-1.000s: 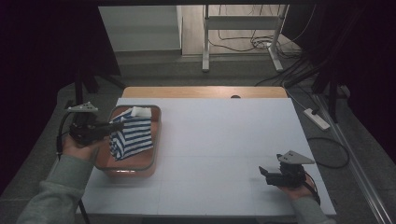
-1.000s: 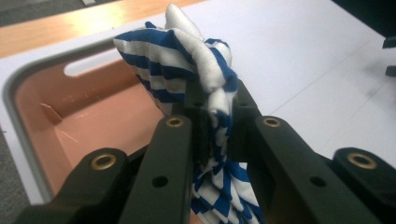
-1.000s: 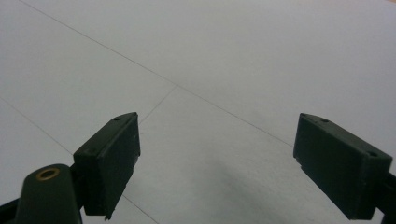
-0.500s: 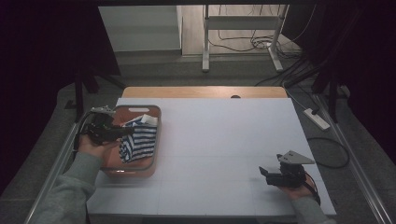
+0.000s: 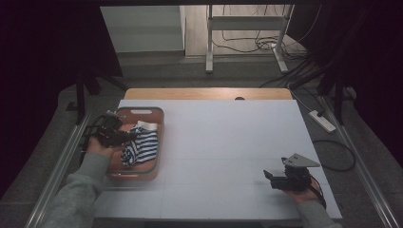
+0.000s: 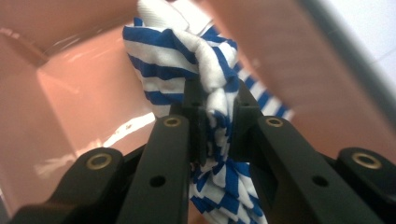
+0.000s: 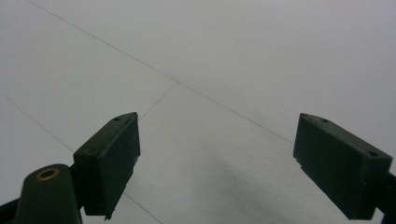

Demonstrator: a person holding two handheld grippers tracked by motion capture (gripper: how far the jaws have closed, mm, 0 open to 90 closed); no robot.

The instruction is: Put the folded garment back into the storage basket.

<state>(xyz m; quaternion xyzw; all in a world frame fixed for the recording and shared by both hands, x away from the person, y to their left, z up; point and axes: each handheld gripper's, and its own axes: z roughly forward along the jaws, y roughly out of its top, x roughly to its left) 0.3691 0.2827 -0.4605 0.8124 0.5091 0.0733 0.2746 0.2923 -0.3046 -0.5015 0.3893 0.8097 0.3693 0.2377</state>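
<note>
Cloth (image 6: 201, 70): blue-striped, in pink bin (image 5: 154, 128), far left of surface (image 5: 228, 142).
Left gripper (image 6: 217, 105): clamped on cloth bunch; cloth hangs below jaws.
Right gripper (image 7: 217, 158): wide, holding nothing, near right, well apart.
Nearer hand: left.

Left tongs (image 6: 217, 100) clamped, right tongs (image 7: 217, 163) spread wide

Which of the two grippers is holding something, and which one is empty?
The left gripper is shut on the striped cloth over the pink tray. The right gripper is open above the bare table.
</note>
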